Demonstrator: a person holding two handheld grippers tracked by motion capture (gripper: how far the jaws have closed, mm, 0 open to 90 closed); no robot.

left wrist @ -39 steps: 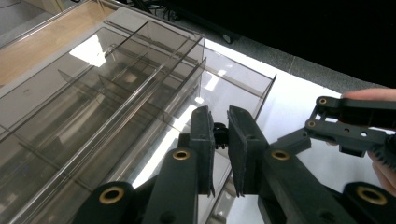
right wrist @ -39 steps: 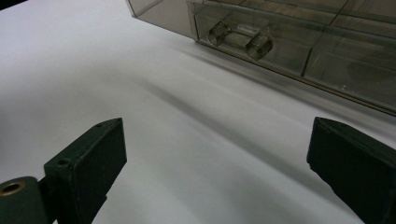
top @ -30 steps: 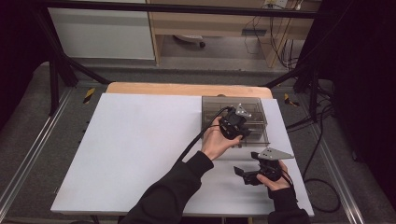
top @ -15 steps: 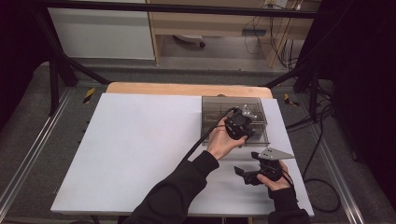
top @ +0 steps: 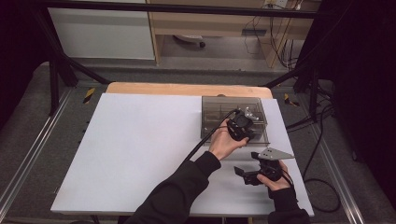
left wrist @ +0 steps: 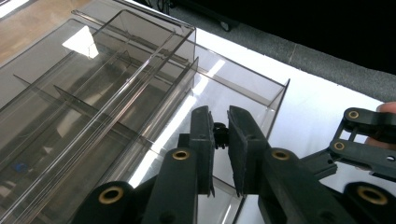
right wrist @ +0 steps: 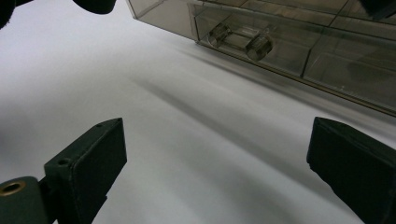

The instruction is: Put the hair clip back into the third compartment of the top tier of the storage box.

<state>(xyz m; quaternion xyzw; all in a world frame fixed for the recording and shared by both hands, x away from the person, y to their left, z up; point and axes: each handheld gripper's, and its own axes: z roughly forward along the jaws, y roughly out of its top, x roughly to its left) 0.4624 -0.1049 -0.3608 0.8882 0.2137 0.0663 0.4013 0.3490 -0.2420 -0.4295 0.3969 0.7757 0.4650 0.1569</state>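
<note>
A smoky clear compartment box (top: 224,106) stands at the back right of the white table (top: 140,140). My left gripper (top: 248,124) hovers over the box's near right part. In the left gripper view its jaws (left wrist: 219,113) are shut on a small black part (left wrist: 220,136) above an end compartment of the box (left wrist: 116,70). My right gripper (top: 243,174) rests low near the table's front right edge, and its jaws (right wrist: 215,149) stand wide open with nothing between them. Two small clear cylinders (right wrist: 258,46) lie in a compartment of the box (right wrist: 336,46).
A wooden strip (top: 187,88) runs along the table's back edge. Metal rails (top: 28,158) flank the table on grey floor. The left gripper's cable (top: 205,140) trails across the table. The right gripper (left wrist: 364,140) sits just beyond the box's corner.
My left gripper has shifted slightly to the right over the box. The right gripper has stayed where it was.
</note>
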